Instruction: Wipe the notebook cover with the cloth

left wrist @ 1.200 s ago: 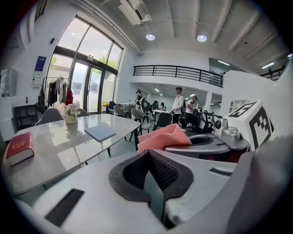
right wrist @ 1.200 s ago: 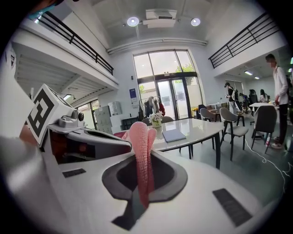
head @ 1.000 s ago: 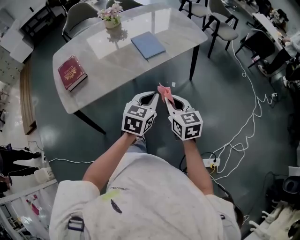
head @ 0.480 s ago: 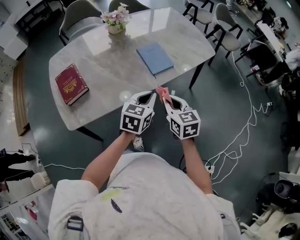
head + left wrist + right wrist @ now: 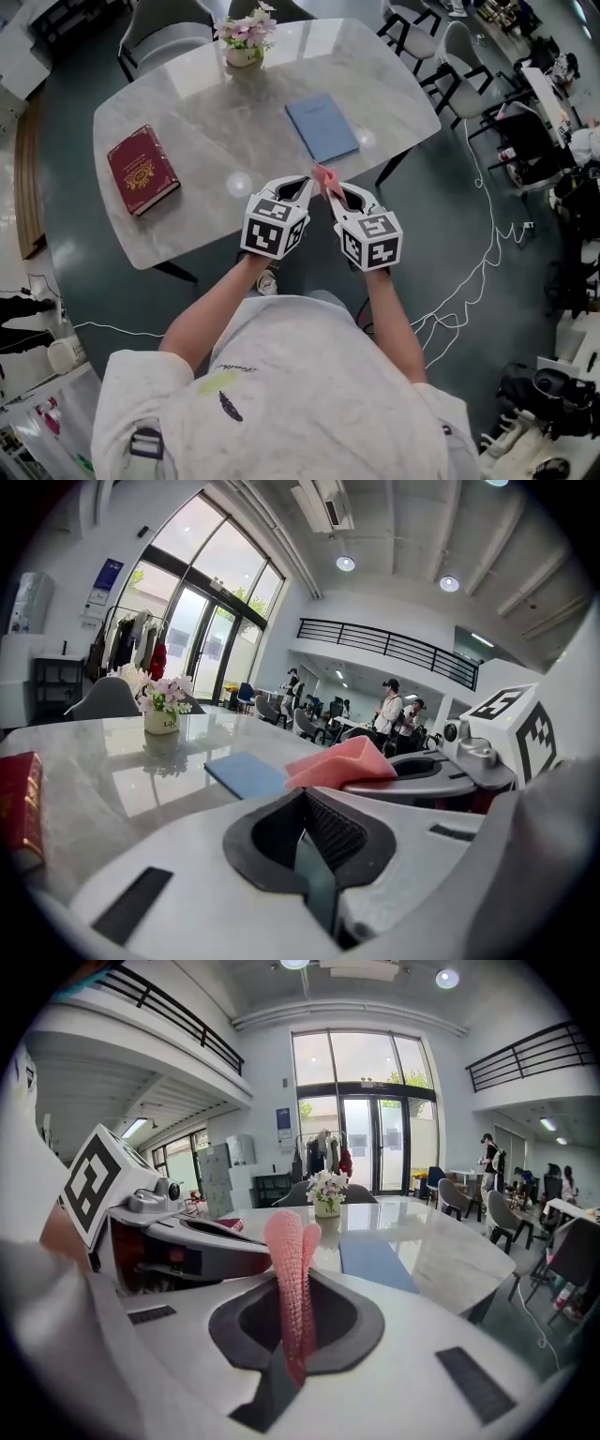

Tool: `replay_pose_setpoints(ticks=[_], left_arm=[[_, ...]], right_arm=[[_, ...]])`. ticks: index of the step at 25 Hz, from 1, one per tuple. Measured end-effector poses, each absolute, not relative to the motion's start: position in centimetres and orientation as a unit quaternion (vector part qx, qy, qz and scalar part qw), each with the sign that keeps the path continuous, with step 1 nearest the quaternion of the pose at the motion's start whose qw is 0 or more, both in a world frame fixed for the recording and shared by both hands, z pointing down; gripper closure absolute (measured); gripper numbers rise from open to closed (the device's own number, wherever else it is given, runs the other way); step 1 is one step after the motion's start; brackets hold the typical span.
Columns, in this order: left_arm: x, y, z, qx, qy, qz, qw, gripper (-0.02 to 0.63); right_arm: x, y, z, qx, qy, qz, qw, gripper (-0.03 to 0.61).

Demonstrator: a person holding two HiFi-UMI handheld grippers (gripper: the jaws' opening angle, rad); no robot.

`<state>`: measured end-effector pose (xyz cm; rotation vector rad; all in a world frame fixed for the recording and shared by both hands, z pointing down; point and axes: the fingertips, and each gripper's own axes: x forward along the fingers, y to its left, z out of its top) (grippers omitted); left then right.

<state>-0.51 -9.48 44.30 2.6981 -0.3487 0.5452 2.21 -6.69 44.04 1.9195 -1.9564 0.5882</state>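
"While both grippers are held side by side by the near edge of the tabletop (image 5: 216, 122), what lies left of the fingers?"

"A red book (image 5: 142, 170), flat on the tabletop, well apart from them, to the left and a little ahead."

"And the left gripper (image 5: 307, 803)?"

"Its fingers are pressed together with nothing between them."

"The right gripper (image 5: 292, 1279)?"

"Just beside the left one. Its fingers are clamped on the pink cloth (image 5: 286, 1241), which stands up folded from between them."

"Where is the notebook?"

"The blue notebook (image 5: 322, 127) lies flat on the tabletop, ahead of the right fingers and apart from the cloth. A vase of flowers (image 5: 246, 37) stands farther ahead, beyond the left fingers."
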Motion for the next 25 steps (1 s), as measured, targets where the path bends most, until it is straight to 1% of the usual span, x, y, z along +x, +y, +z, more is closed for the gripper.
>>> replay_pose_setpoints(ticks=[8, 13, 25], left_arm=[[0.9, -12.5, 45.1, 0.951, -0.156, 0.197, 0.179, 0.607], [3.1, -14.9, 46.1, 0.942, -0.197, 0.201, 0.183, 0.607], [9.0, -20.6, 48.8, 0.897, -0.316, 0.207, 0.230, 0.607]], right_arm=[[4.6, -10.9, 44.6, 0.648, -0.714, 0.191, 0.182, 0.563], [7.6, -13.7, 45.5, 0.616, -0.742, 0.183, 0.189, 0.563], [16.5, -21.5, 48.0, 0.507, -0.809, 0.164, 0.246, 0.563]])
